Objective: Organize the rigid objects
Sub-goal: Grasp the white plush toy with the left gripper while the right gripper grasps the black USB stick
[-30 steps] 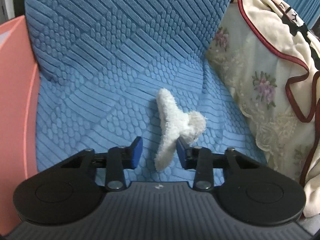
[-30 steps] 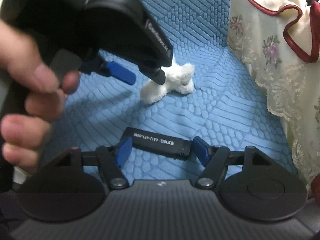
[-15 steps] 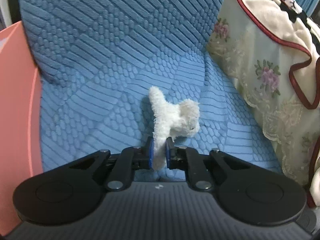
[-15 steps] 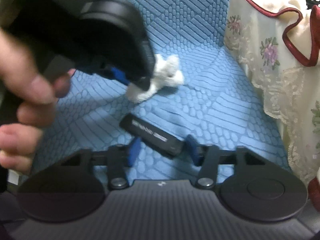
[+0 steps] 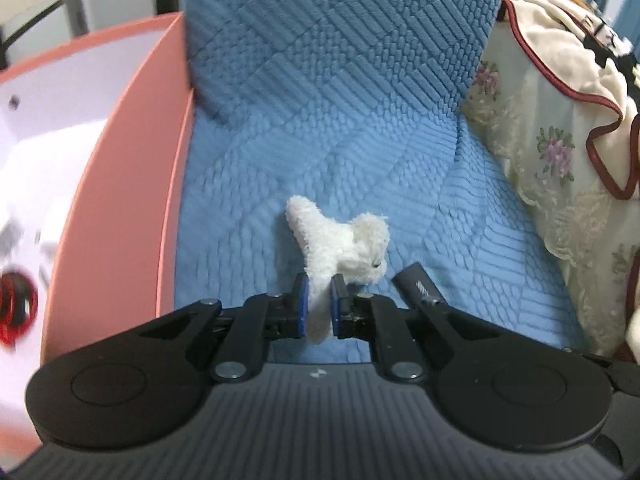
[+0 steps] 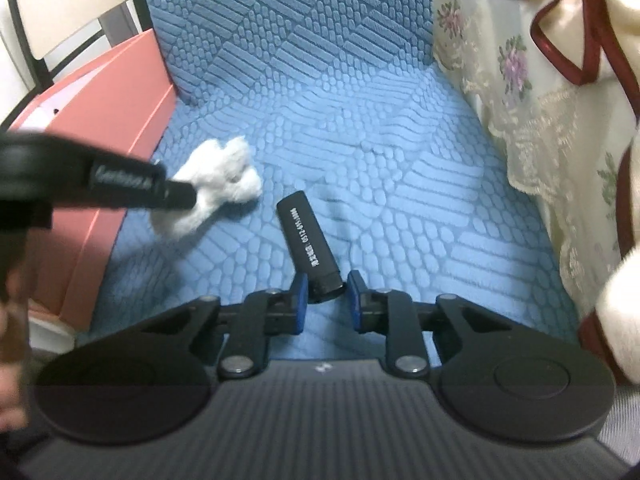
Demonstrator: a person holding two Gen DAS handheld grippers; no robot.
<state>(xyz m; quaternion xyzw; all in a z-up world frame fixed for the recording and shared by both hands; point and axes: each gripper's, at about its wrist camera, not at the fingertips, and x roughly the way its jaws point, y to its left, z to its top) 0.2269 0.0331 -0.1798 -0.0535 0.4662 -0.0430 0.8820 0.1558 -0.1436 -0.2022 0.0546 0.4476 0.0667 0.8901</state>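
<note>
Gripping the white plush toy (image 5: 340,240) by one limb only, left gripper (image 5: 318,306) clamped fully on that soft strip between its blue pads (image 5: 301,304). Toy body hanging out past the fingertips, over the blue quilted seat cover (image 5: 340,120) and close beside the pink box (image 5: 120,200); cannot tell whether clear of the fabric or brushing it.

Closing on the near end of the black stick-shaped device (image 6: 310,240) with the right gripper (image 6: 326,300), jaws narrow and still coming in. Left pad touching or almost touching the casing; small gap on the other side, so not yet a firm hold. Device lying on the seat cover, angled away from the fingers, white print facing up.

Risks, as judged:
- Plush limb slipping out (compressible, thin bite, weight all forward of the pads); likely if swung quickly toward the box.
- Device pivoting or squirting out of the jaws, since caught at its very end and skewed to the pads; smooth casing adds to this.
- Lifting before full closure, leaving the device behind or flicking it toward the floral lace cloth (image 6: 520,100).
- Grippers close together (collision possible if paths cross).
</note>
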